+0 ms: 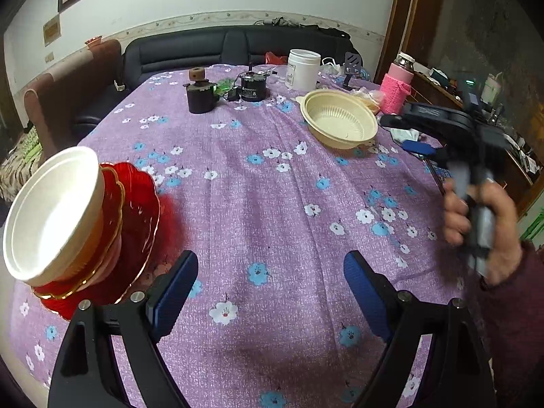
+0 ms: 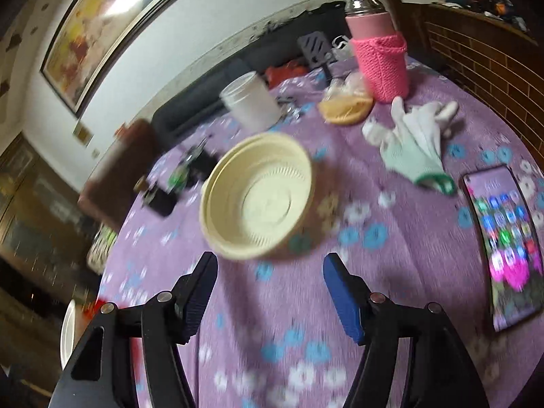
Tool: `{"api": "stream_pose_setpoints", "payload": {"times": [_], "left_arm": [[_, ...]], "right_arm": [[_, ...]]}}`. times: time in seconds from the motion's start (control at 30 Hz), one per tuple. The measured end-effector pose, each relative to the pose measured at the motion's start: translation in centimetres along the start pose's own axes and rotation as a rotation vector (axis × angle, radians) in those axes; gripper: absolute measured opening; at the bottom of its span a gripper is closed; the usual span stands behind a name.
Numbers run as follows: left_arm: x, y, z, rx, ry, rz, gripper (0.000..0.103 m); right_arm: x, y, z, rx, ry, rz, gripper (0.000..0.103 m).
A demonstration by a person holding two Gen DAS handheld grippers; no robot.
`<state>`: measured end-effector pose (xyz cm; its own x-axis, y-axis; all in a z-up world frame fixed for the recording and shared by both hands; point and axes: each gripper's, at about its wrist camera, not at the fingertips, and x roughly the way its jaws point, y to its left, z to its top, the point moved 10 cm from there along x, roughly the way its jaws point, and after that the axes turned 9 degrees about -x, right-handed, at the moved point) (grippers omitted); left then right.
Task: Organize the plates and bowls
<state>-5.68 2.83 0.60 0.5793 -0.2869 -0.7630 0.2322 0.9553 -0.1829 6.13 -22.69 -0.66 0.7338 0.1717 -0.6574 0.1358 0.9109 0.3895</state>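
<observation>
A cream ribbed plastic bowl (image 1: 341, 123) sits upright on the purple flowered tablecloth (image 1: 258, 210); it also shows in the right wrist view (image 2: 258, 197), just ahead of my open, empty right gripper (image 2: 270, 268). A white bowl (image 1: 54, 210) is stacked on red gold-rimmed plates (image 1: 139, 217) at the table's left edge. My left gripper (image 1: 270, 272) is open and empty, to the right of that stack. The right gripper (image 1: 421, 132) appears in the left wrist view, held by a hand near the cream bowl.
At the back stand a white jar (image 1: 303, 69), a black can (image 1: 253, 86), a dark cup (image 1: 200, 97) and a pink-sleeved flask (image 2: 379, 51). White gloves (image 2: 413, 139), a lit phone (image 2: 503, 251) and a small tan dish (image 2: 346, 107) lie at the right. A dark sofa (image 1: 217, 47) is behind.
</observation>
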Motion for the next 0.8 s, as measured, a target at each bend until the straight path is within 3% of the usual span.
{"api": "stream_pose_setpoints", "payload": {"times": [0.13, 0.23, 0.3, 0.4, 0.63, 0.8], "left_arm": [[0.4, -0.5, 1.7, -0.01, 0.012, -0.007, 0.087], [1.4, -1.4, 4.3, -0.033, 0.021, -0.039, 0.087], [2.4, -2.2, 5.9, -0.048, 0.024, -0.055, 0.087], [5.5, -3.7, 9.2, -0.077, 0.024, -0.09, 0.087], [15.1, -5.3, 14.8, -0.178, 0.116, -0.086, 0.087], [20.0, -6.4, 17.1, -0.131, 0.121, 0.001, 0.087]], "right_arm": [[3.7, -1.2, 1.9, 0.046, 0.01, -0.027, 0.067], [5.7, -1.1, 2.4, 0.068, 0.006, -0.019, 0.058], [6.6, -1.0, 2.1, 0.074, 0.006, -0.004, 0.04], [7.8, -1.4, 1.8, 0.044, 0.025, -0.009, 0.024], [8.1, -2.5, 2.2, 0.036, 0.037, 0.018, 0.018], [8.6, -2.6, 2.0, 0.064, 0.057, 0.054, 0.018]]}}
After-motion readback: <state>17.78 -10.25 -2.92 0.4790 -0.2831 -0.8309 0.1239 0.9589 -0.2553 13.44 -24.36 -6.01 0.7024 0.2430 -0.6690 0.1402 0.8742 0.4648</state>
